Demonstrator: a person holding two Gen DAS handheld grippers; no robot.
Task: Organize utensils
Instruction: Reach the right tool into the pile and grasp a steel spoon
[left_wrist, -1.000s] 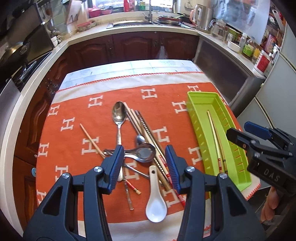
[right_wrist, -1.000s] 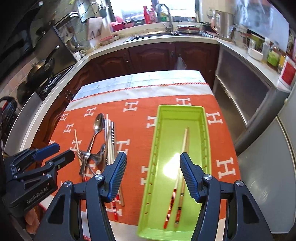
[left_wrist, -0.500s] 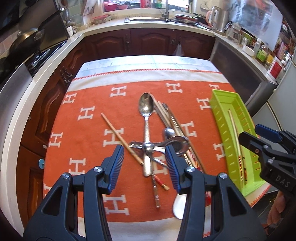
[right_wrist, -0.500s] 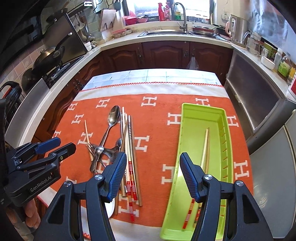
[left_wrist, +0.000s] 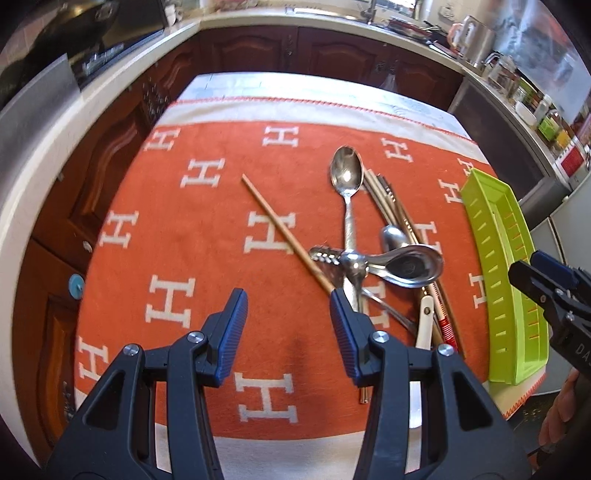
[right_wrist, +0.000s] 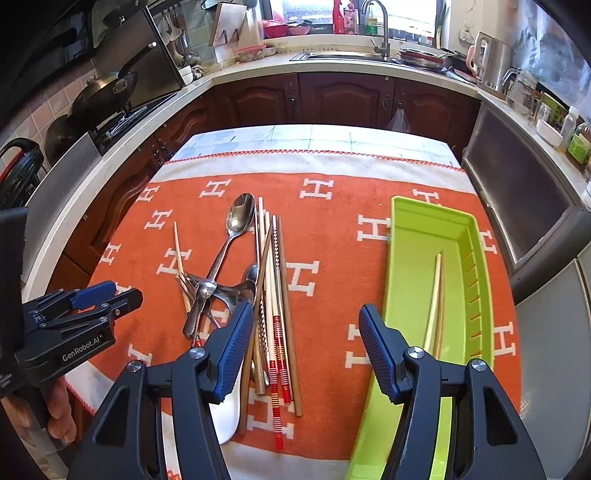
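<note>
1. Orange cloth with white H marks, spread over the table; pale border with red stitching at the far edge.
2. Left tongs held part open above bare cloth, blue pads apart, gripping nothing; heap of utensils just to their right.
3. Right tongs likewise part open and empty, hanging over the strip of cloth between the chopstick bundle and the green tray.
4. Green tray at the right side of the cloth, lying lengthwise; 2 pale chopsticks inside, side by side along its length.
5. Large steel spoon with bowl toward the far edge, handle running back into the heap.
6. Steel soup spoon lying across that handle, bowl facing up, toward the tray.
7. Fork crossing under the spoons, tines pointing left.
8. Single wooden chopstick lying diagonally, apart from the bundle, its near end reaching the heap beside the right pad of the left tongs.
9. Bundle of several chopsticks, wood and metal, some with red-striped ends, side by side right of the large spoon.
10. White ceramic spoon at the near edge of the heap, partly hidden behind the tongs in both views.
11. Fingers of a hand wrapped round the left tool's handle, seen in the right view.
</note>
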